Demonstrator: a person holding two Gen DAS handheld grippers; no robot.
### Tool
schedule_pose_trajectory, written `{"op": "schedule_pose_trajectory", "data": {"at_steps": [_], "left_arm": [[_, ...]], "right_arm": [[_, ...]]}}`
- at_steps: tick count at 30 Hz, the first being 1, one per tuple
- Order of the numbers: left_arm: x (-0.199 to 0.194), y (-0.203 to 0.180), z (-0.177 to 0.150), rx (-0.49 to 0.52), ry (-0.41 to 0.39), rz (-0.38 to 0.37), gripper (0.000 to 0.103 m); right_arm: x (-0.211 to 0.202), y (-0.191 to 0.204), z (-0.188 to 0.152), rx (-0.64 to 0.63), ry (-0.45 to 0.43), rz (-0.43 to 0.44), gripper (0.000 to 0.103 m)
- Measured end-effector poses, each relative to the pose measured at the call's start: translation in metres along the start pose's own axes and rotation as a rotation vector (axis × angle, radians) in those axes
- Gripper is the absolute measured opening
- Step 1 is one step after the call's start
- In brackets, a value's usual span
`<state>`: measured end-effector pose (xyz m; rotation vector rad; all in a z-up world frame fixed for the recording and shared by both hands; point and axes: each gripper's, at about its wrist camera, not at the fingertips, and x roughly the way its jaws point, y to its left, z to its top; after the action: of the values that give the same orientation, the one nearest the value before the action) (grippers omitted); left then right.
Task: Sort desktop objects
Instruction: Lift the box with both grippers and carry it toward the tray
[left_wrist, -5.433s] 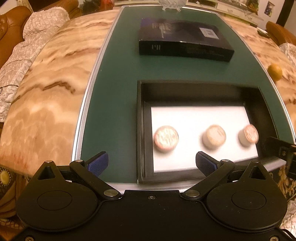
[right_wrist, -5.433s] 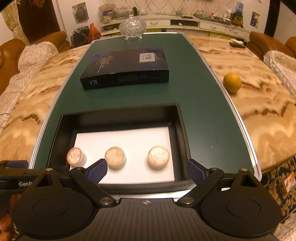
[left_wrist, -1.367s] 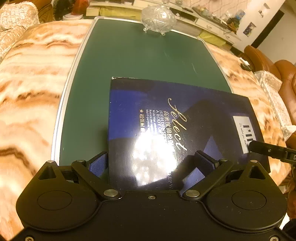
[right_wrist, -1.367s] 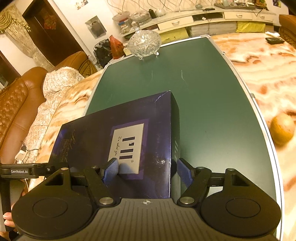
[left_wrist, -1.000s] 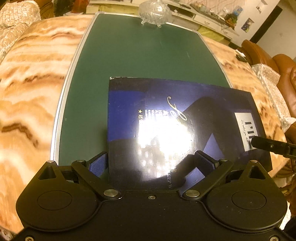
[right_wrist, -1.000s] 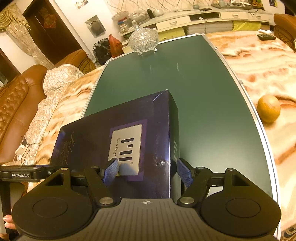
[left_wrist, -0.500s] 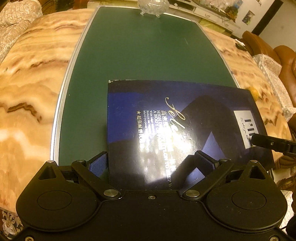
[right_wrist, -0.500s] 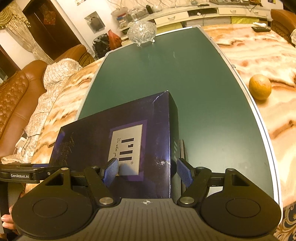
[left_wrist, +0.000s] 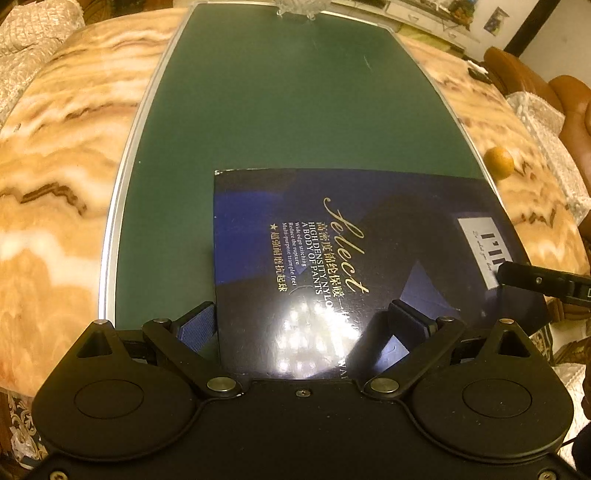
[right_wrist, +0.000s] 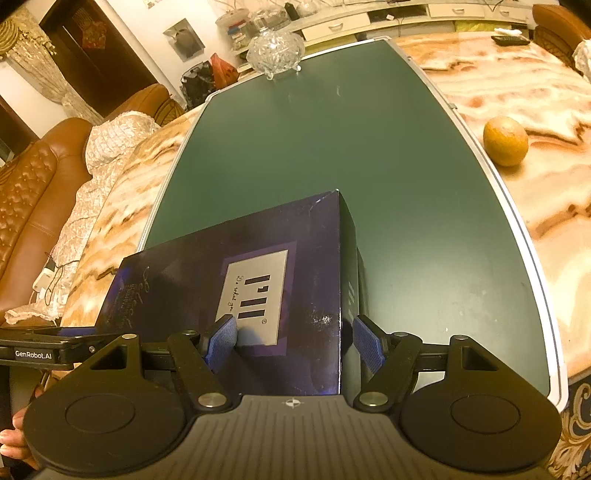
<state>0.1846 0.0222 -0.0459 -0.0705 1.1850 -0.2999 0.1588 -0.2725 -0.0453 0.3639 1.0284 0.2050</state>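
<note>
A dark blue box lid (left_wrist: 332, 258) with gold "Select" lettering and a white label fills the near part of both views; it also shows in the right wrist view (right_wrist: 240, 288). My left gripper (left_wrist: 303, 325) is shut on the lid's left end, one finger (left_wrist: 195, 326) outside its edge and the other on top. My right gripper (right_wrist: 295, 341) is shut on the lid's right end, across its corner. Both hold the lid above the green mat (left_wrist: 295, 110). The box base and the round cakes are hidden beneath it.
A cut-glass bowl (right_wrist: 275, 50) stands at the mat's far end. An orange (right_wrist: 505, 141) lies on the marble table (left_wrist: 55, 147) to the right; it also shows in the left wrist view (left_wrist: 498, 163). Brown sofas flank the table.
Both grippers closed on the lid where it lay at the far side of the mat and have carried it back toward the near edge, over the open box base.
</note>
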Motion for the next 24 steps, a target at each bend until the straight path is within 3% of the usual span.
{"op": "schedule_pose_trajectory", "data": {"at_steps": [24], "left_arm": [[0.008, -0.007, -0.008, 0.017, 0.006, 0.031, 0.099]], "right_arm": [[0.004, -0.006, -0.014, 0.007, 0.004, -0.005, 0.074]]}}
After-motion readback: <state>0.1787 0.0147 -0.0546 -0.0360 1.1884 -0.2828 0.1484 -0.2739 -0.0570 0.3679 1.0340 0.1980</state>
